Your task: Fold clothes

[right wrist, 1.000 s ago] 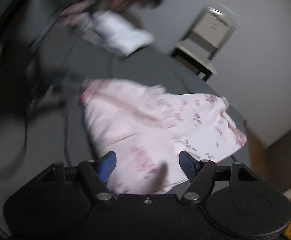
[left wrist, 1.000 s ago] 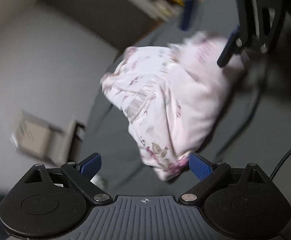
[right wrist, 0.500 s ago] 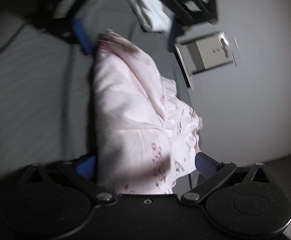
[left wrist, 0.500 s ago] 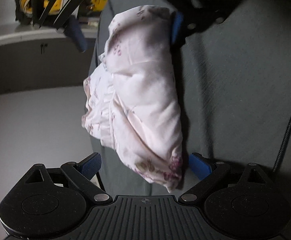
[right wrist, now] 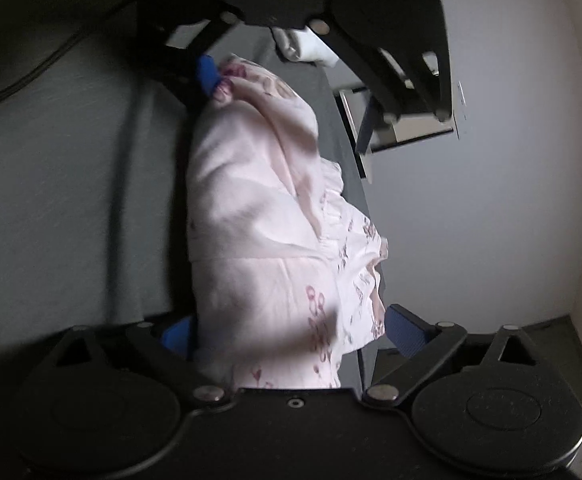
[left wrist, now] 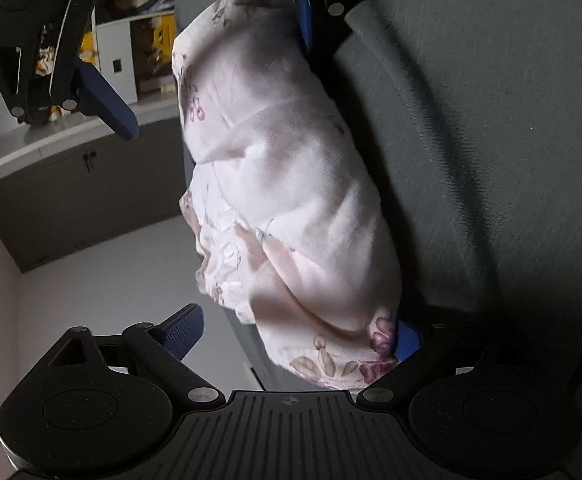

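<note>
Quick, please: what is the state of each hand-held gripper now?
Left hand-held gripper: open, around one end of the pink floral garment.
Right hand-held gripper: open, around its other end.

Grey cabinet [left wrist: 83, 200] with keyed door, cluttered shelf [left wrist: 147, 52] above; black cable [right wrist: 19, 84] on dark tabletop [left wrist: 491, 140].

A dark grey-green cloth-covered surface [left wrist: 491, 128] carries everything. Directly on it lies a bundled pale pink floral garment [left wrist: 291, 200], stretched lengthwise from the left gripper [left wrist: 295, 338] to the right gripper [right wrist: 287, 330], along the surface's edge. A black cable [right wrist: 31, 76] lies on the cloth to the right gripper's left. Past the garment's far end sits something white [right wrist: 311, 48], too hidden to identify.
</note>
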{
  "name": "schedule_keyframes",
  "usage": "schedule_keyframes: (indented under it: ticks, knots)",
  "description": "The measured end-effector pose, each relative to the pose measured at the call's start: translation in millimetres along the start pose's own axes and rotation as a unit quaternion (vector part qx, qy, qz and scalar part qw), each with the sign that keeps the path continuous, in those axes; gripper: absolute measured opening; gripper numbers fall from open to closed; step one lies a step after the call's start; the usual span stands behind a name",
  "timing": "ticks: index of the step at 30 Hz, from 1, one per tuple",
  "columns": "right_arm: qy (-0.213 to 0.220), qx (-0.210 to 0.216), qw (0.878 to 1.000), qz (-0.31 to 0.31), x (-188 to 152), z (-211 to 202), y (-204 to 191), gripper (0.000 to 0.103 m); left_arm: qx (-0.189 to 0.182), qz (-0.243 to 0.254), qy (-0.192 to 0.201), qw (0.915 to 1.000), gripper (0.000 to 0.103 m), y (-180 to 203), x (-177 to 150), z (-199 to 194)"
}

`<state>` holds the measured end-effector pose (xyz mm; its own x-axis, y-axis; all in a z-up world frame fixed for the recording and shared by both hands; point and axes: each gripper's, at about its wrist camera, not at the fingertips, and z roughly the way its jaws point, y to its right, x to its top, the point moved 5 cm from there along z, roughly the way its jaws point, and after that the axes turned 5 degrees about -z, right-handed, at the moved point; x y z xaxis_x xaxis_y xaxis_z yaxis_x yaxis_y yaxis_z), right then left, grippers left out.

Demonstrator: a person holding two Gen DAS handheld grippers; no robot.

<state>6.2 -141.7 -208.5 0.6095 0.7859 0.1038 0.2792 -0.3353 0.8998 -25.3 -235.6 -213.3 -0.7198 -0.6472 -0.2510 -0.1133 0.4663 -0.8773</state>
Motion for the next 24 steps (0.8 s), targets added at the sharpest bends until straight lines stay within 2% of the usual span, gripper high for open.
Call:
schedule_keyframes:
  ticks: [2,4,6,7,8,10,12,14,16,24]
  knots:
    - [-0.009,0.004,1.0,0.021,-2.3,6.9,5.8,0.095,-0.013,-0.01,0.002,0.9999,0.089,-3.2,0.0,1.6]
    - [-0.016,0.005,0.999,0.042,-4.7,13.7,11.9,0.095,-0.021,-0.015,-0.007,0.9996,0.071,-4.5,0.7,5.0]
    - [-0.013,0.015,0.999,0.05,-4.8,15.9,12.7,0.083,-0.026,-0.016,-0.019,0.9993,0.057,-5.0,1.9,8.4]
    - [-0.013,0.022,0.999,0.047,-4.5,16.8,10.8,0.063,-0.031,-0.021,-0.025,0.999,0.052,-4.3,3.7,10.2]
    - [-0.015,0.026,0.999,0.039,-4.2,17.8,7.2,0.055,-0.036,-0.027,-0.027,0.9986,0.049,-3.7,5.5,11.7]
    - [-0.014,0.036,0.999,0.036,-4.3,18.6,5.5,0.052,-0.04,-0.033,-0.032,0.9982,0.04,-2.0,9.1,12.0]
    - [-0.011,0.047,0.998,0.038,-4.7,19.1,5.6,0.044,-0.046,-0.041,-0.037,0.9974,0.034,-1.1,11.1,11.4]
    - [-0.008,0.058,0.998,0.04,-5.0,19.4,5.7,0.032,-0.054,-0.053,-0.043,0.9962,0.031,-2.1,11.7,9.8]
    - [-0.005,0.069,0.997,0.042,-5.3,18.8,5.4,0.026,-0.063,-0.066,-0.049,0.9946,0.026,-3.6,11.7,4.9]
    - [0.02,0.131,0.986,0.106,6.2,-18.6,26.6,0.022,-0.072,-0.101,-0.041,0.9915,0.021,-15.9,3.8,-30.2]
